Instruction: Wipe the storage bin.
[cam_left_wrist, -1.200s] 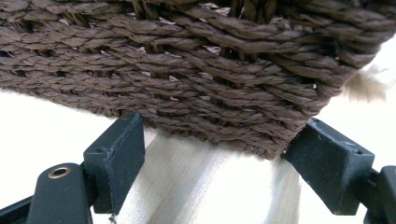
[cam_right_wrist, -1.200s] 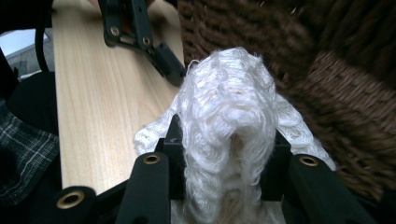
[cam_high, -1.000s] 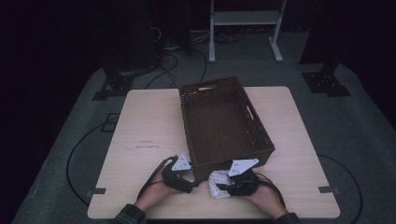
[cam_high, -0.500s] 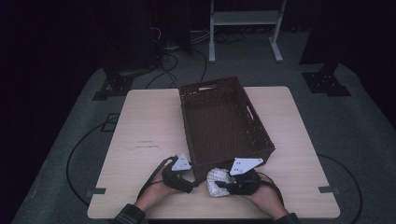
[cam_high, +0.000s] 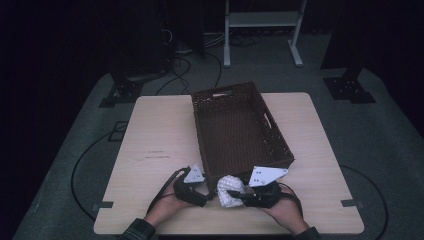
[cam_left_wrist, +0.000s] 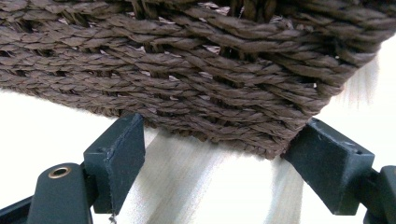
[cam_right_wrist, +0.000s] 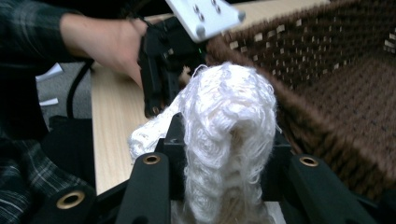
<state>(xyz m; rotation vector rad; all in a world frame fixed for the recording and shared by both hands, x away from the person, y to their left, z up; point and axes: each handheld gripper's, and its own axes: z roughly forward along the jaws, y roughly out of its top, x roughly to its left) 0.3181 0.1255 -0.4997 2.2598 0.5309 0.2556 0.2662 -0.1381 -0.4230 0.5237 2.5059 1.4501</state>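
A dark brown woven basket (cam_high: 239, 129) stands in the middle of the pale wooden table (cam_high: 155, 130). My right gripper (cam_high: 240, 196) is shut on a white fluffy knitted cloth (cam_high: 228, 190), held just above the table in front of the basket's near rim. In the right gripper view the cloth (cam_right_wrist: 229, 102) bulges up and hangs over the jaws of the right gripper (cam_right_wrist: 226, 156), with the basket (cam_right_wrist: 336, 79) to the right. My left gripper (cam_high: 201, 189) rests at the basket's near left corner. In its own view the left gripper (cam_left_wrist: 224, 158) stands open, and the basket wall (cam_left_wrist: 196, 70) lies right at its tips.
A white metal shelf frame (cam_high: 262, 20) stands on the floor behind the table. Black stand bases (cam_high: 120, 92) and cables (cam_high: 85, 165) lie on the grey floor around it. Faint pencil marks (cam_high: 157, 155) show on the table's left half.
My right gripper has risen a little with the white cloth, closer to the basket's near rim. The left gripper and the basket have stayed where they were.
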